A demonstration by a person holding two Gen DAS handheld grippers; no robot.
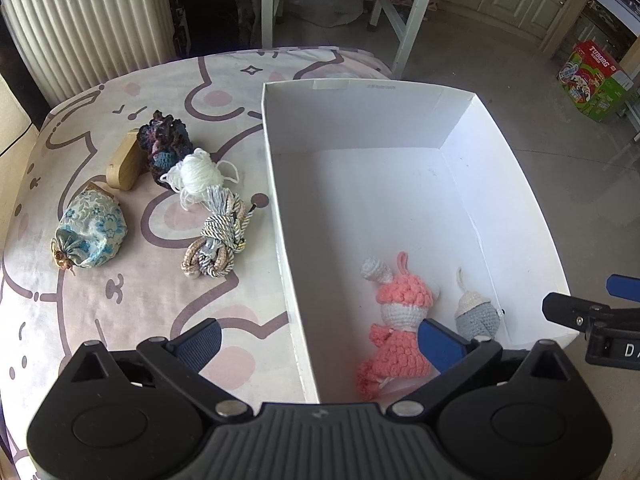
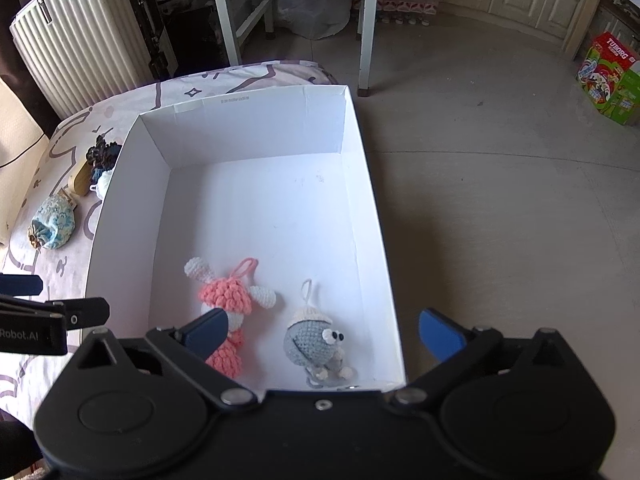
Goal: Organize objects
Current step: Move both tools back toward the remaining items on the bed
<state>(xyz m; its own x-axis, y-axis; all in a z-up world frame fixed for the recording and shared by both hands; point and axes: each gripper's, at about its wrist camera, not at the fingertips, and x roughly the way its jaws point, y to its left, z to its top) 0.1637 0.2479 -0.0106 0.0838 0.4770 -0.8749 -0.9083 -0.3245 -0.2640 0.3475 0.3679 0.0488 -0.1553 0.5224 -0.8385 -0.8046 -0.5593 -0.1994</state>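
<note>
We hold both grippers wide and empty, the left gripper (image 1: 320, 344) straddling the near-left wall of the white box (image 1: 276, 184), the right gripper (image 2: 324, 332) above the pink crochet doll (image 2: 228, 300) and grey crochet doll (image 2: 310, 338) inside.

Two crochet toys (image 2: 230, 312) inside white box (image 2: 256, 120)
</note>
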